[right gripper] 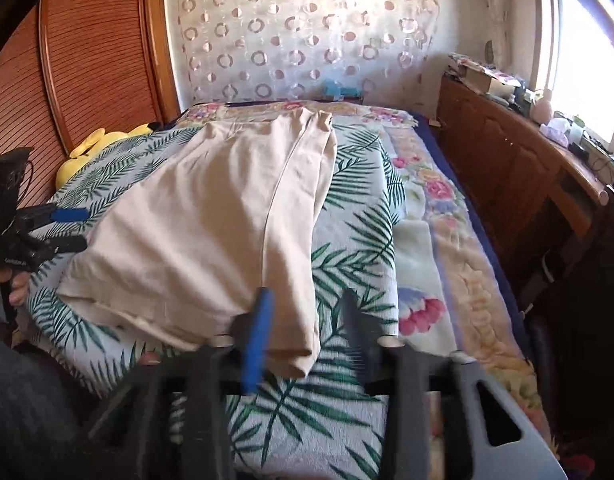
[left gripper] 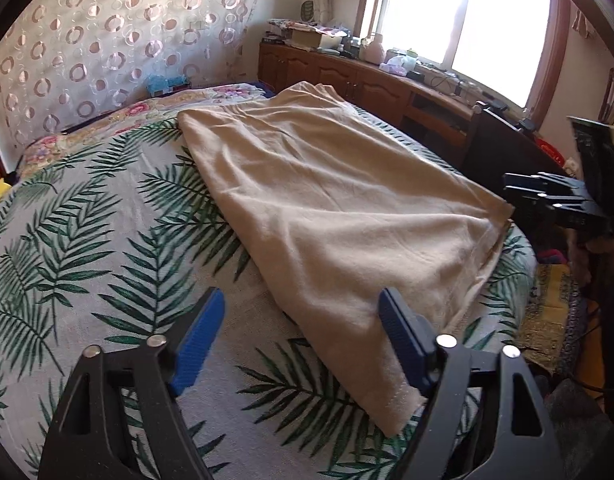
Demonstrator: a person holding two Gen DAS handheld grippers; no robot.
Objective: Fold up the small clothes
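Both grippers, left gripper (left gripper: 301,338) and right gripper (right gripper: 307,332), sit open and empty at the bed's (left gripper: 87,220) near edge; grabbing 1 layer could unfold the beige garment (left gripper: 327,208).

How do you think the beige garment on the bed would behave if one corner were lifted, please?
The beige garment would probably drape limply, since it lies flat with soft wrinkles. It looks thin and likely light. Its folded layers, visible at the near edge in the right wrist view, may slide apart on the leaf-print bedcover.
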